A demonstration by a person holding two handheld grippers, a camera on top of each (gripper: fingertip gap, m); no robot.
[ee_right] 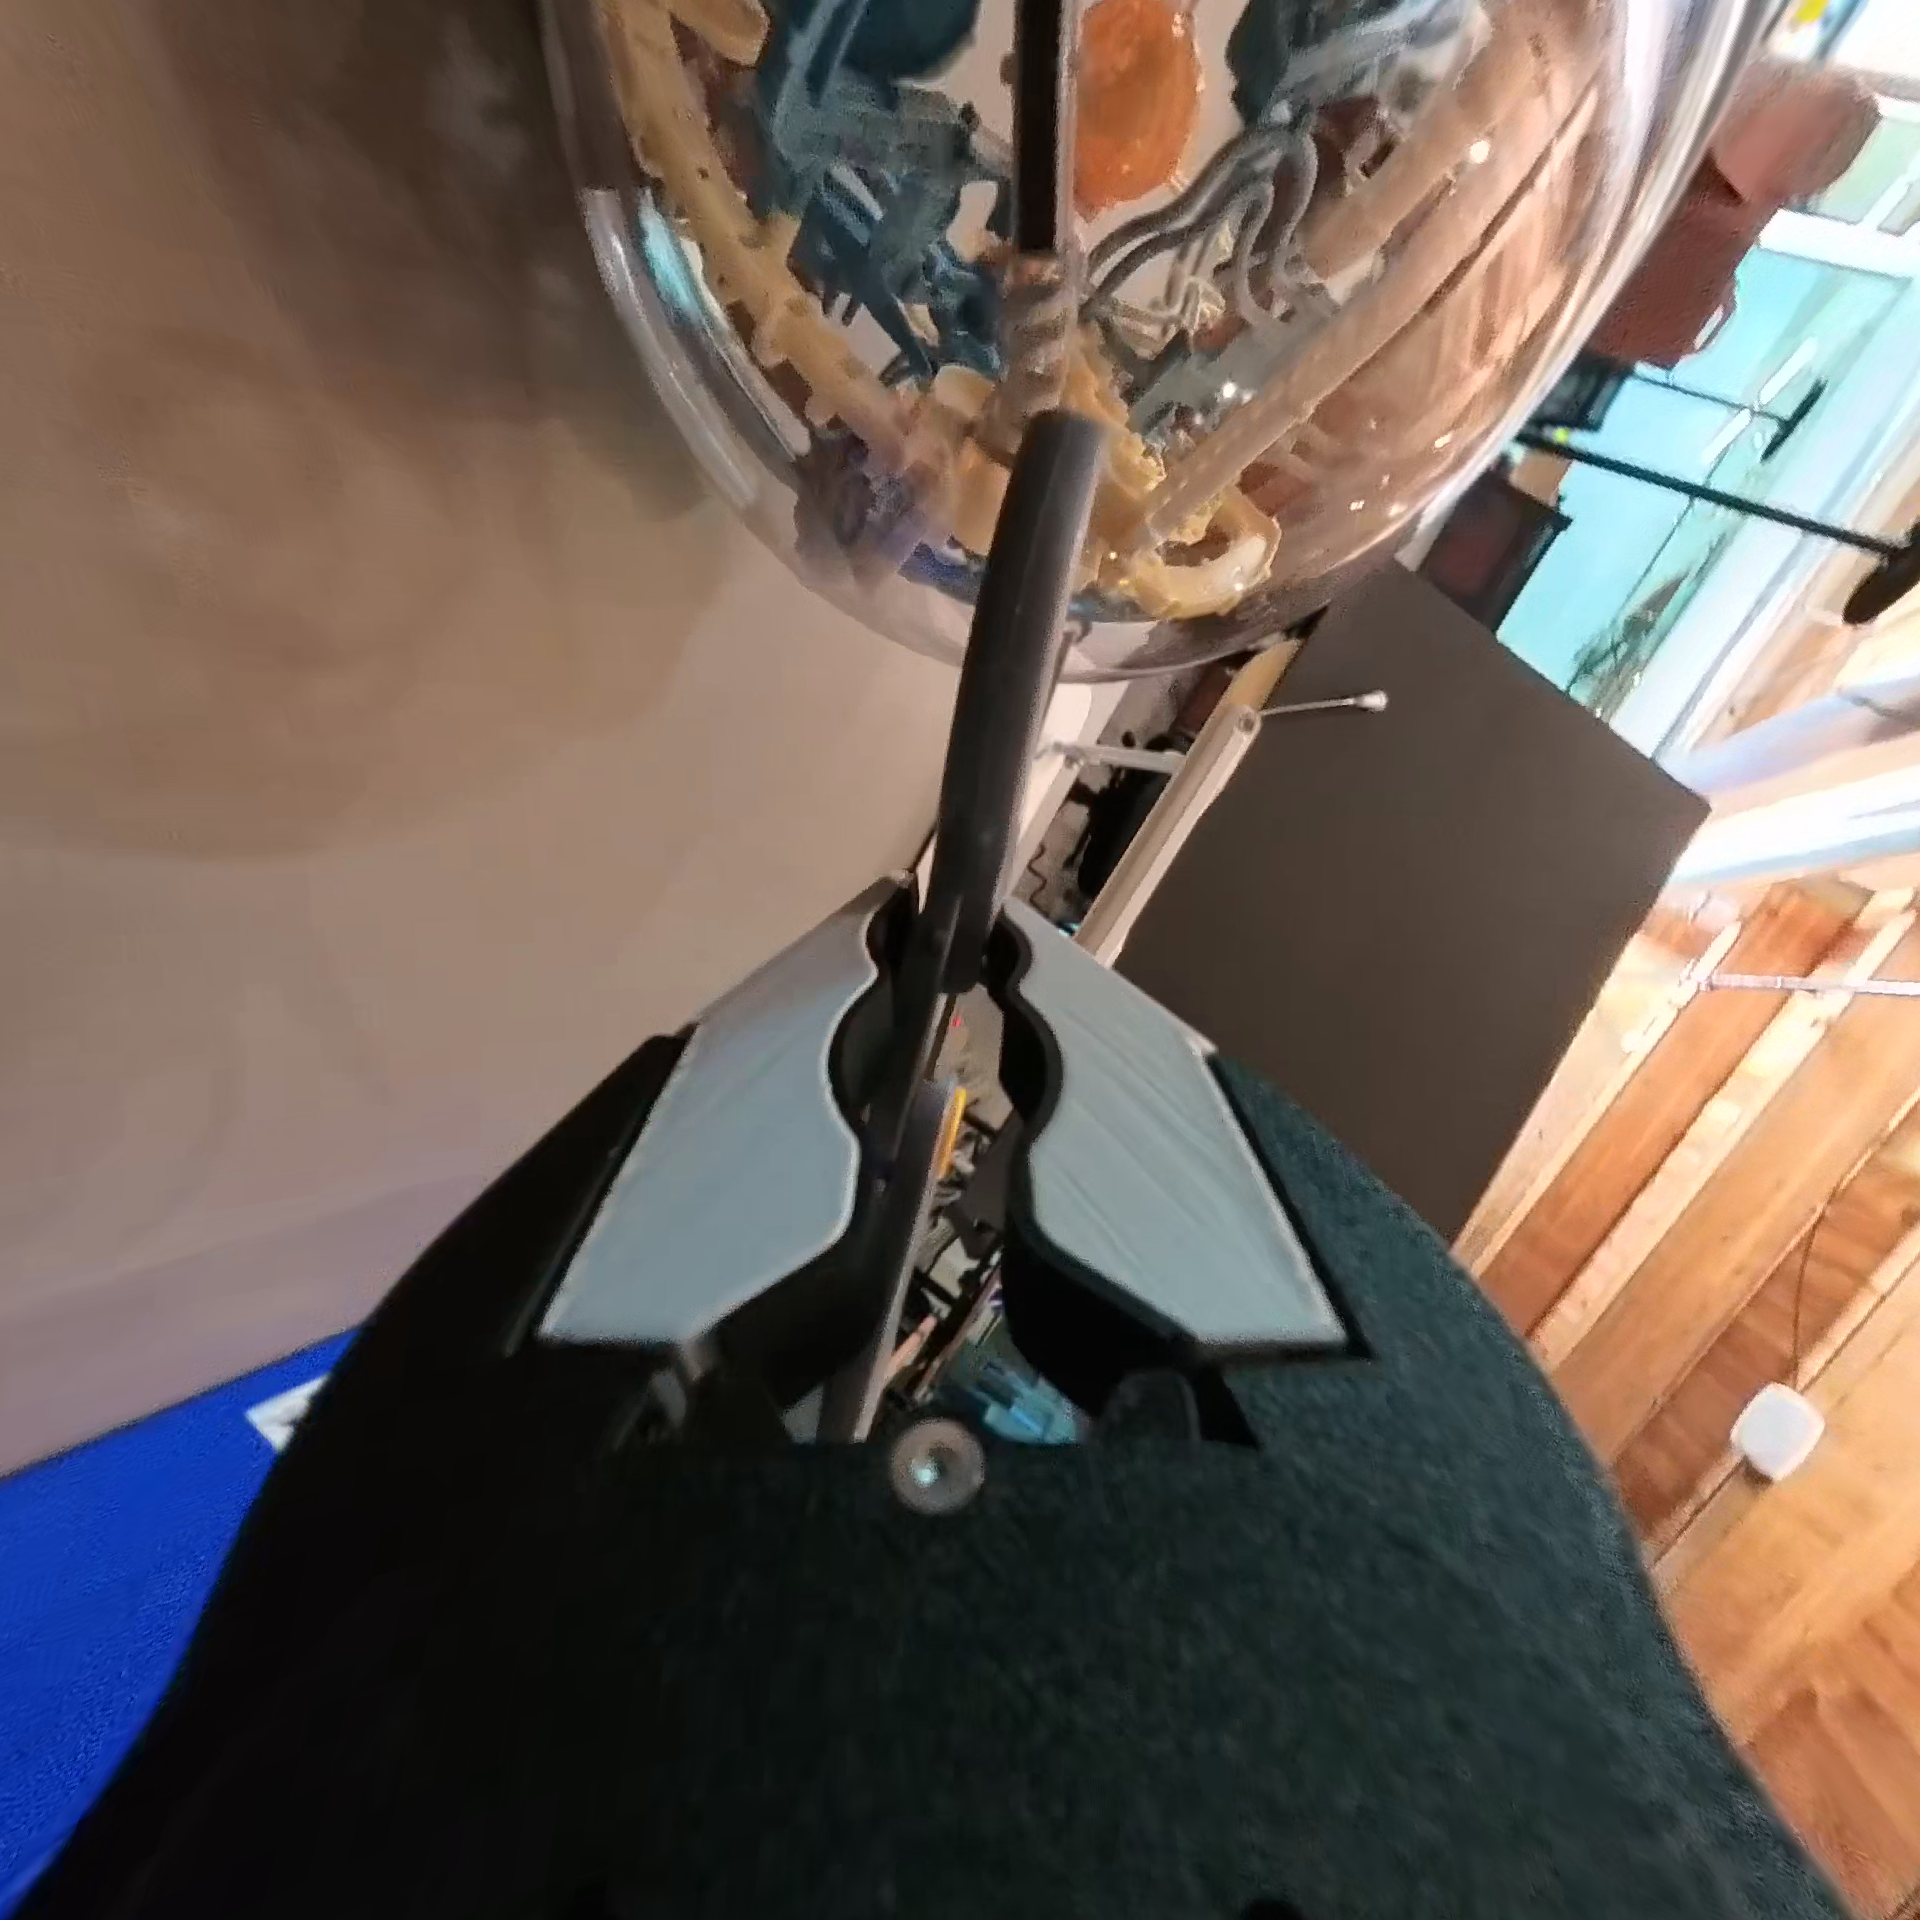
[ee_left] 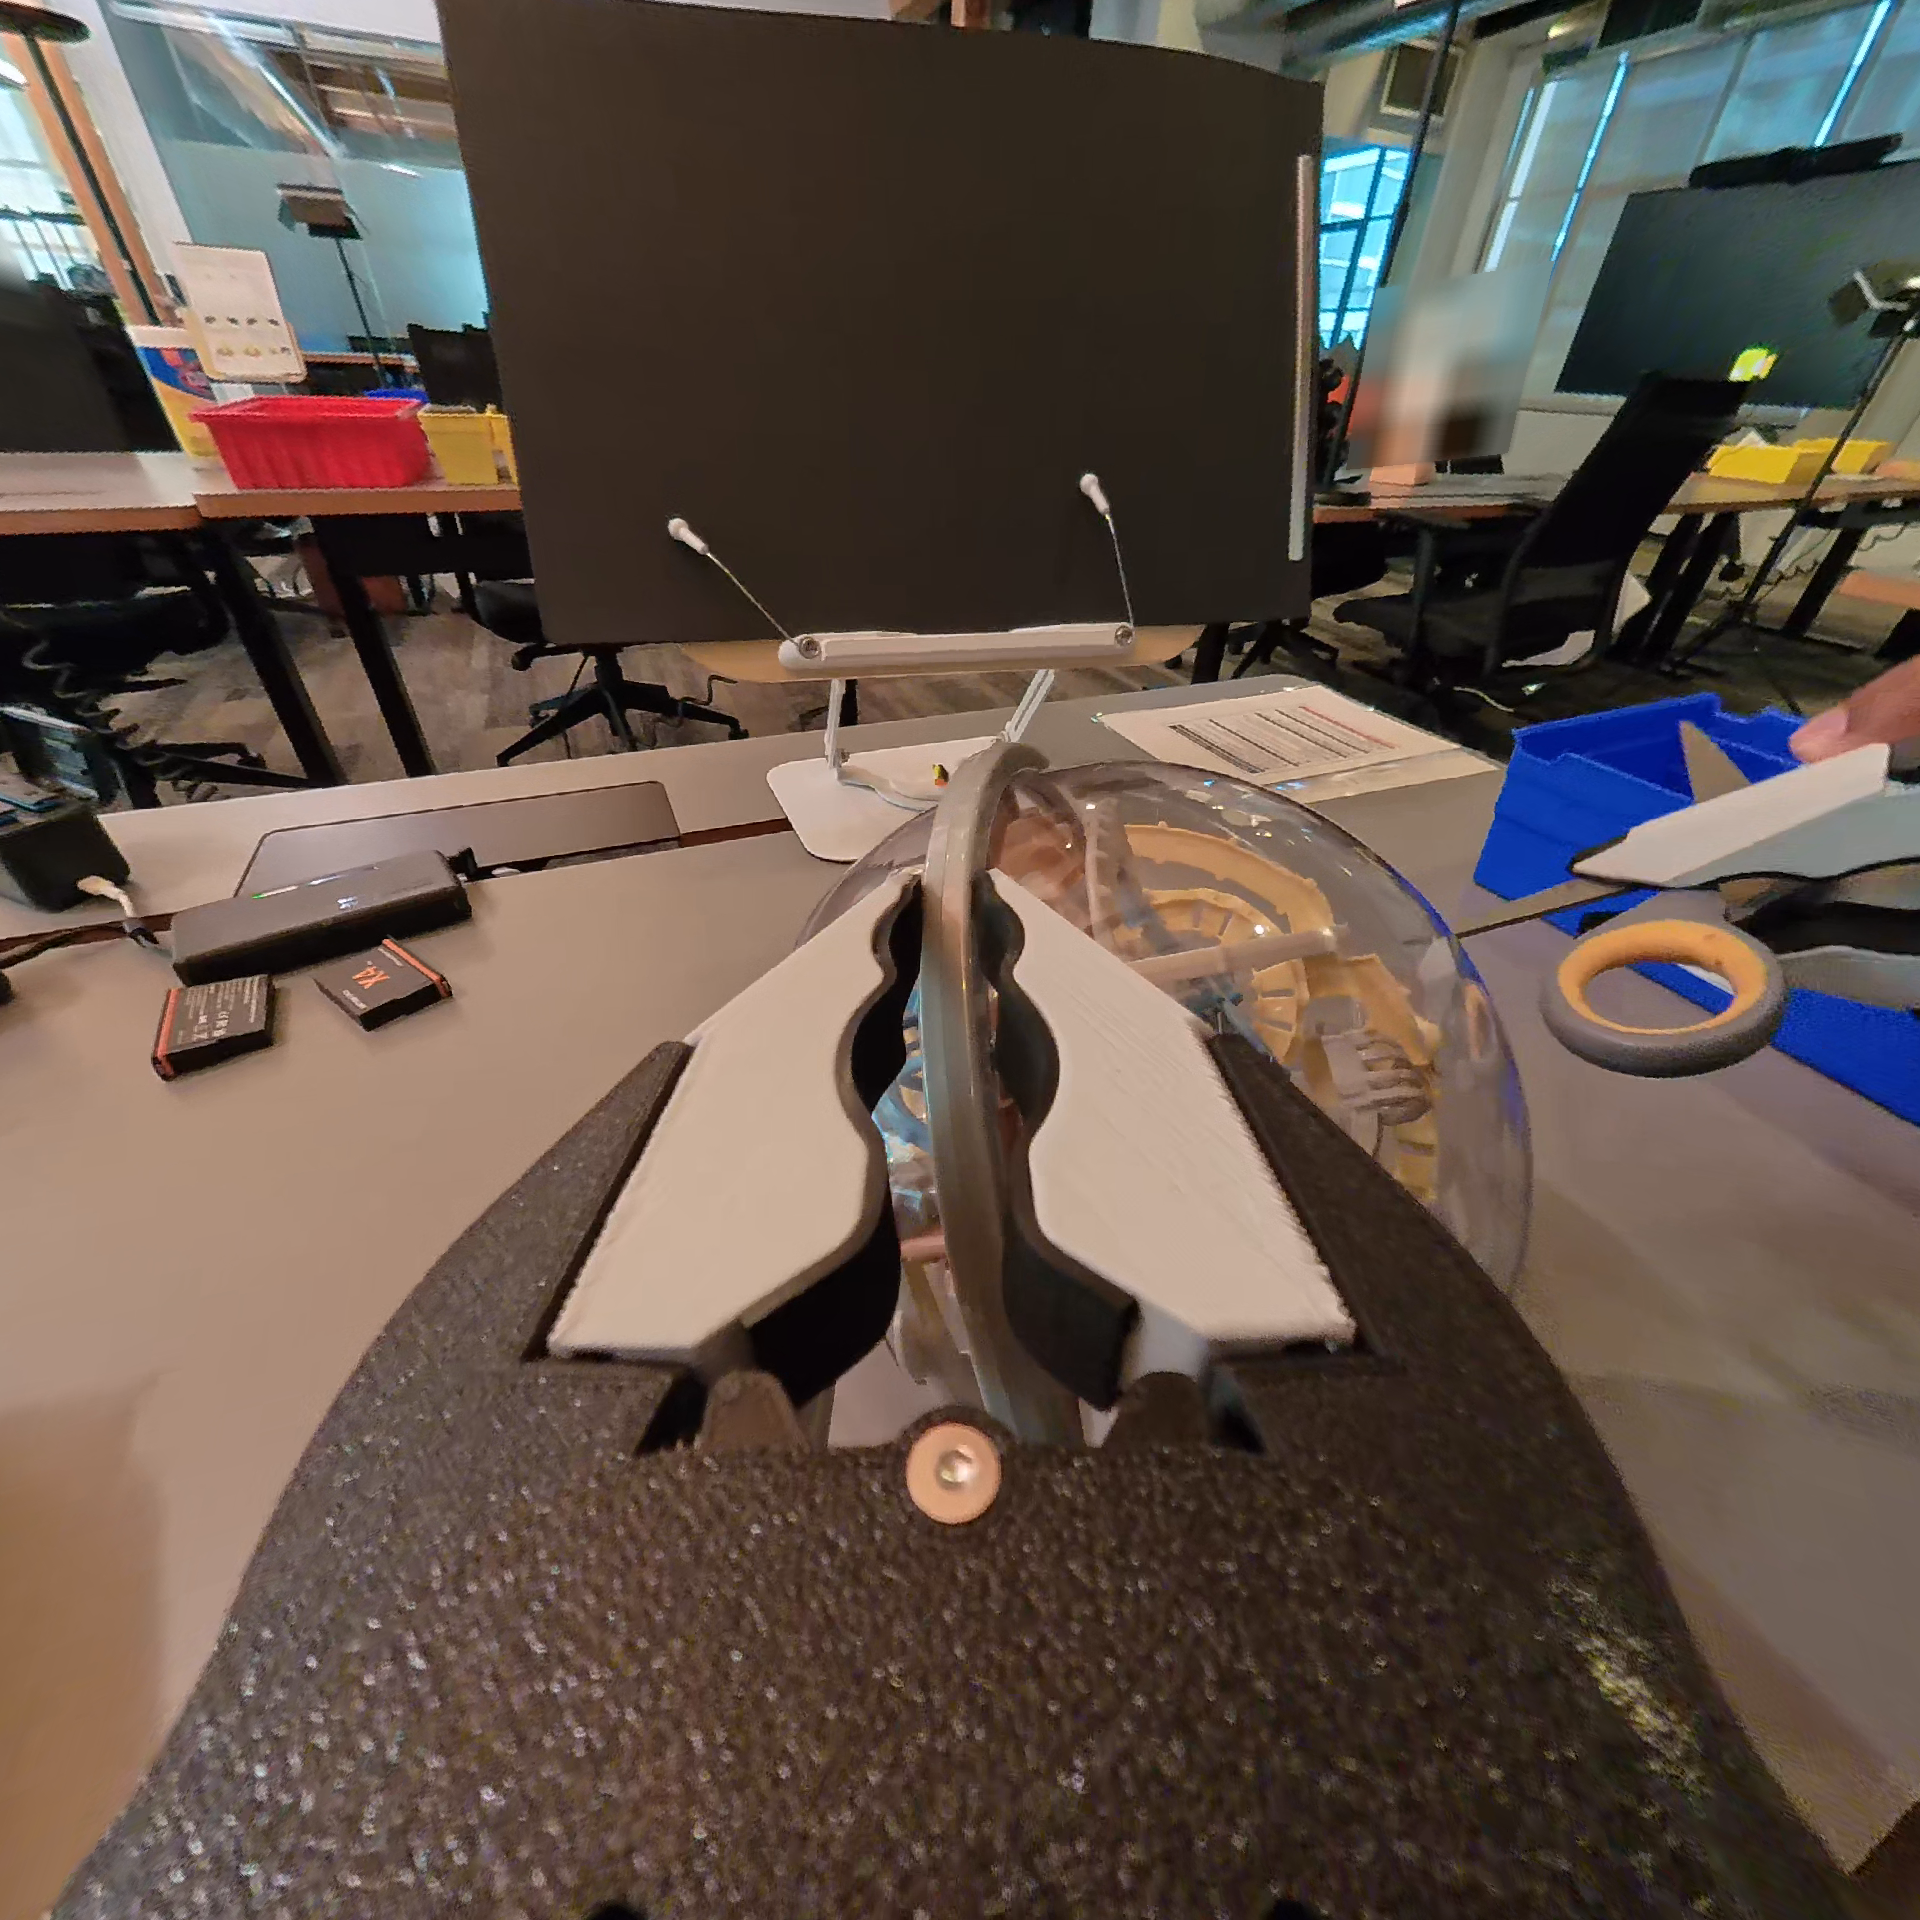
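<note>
A clear plastic ball [ee_left: 1299,997] with a tan and blue maze inside sits on the grey table [ee_left: 364,1226]. A grey band [ee_left: 956,935] runs round the ball. My left gripper [ee_left: 951,883] is shut on this band, one finger on each side. My right gripper [ee_right: 951,925] is shut on a grey ring with an orange inner face [ee_left: 1662,997]. In the right wrist view the ring [ee_right: 1023,675] shows edge-on and reaches the ball [ee_right: 1143,312]. In the left wrist view the right gripper [ee_left: 1745,831] holds the ring just right of the ball.
A blue bin [ee_left: 1621,790] stands behind the right gripper and also shows in the right wrist view [ee_right: 104,1507]. A black power bank [ee_left: 312,914] and two small batteries [ee_left: 213,1023] lie at the left. A white stand [ee_left: 956,649] props a black board [ee_left: 883,312]. A paper sheet [ee_left: 1278,727] lies behind.
</note>
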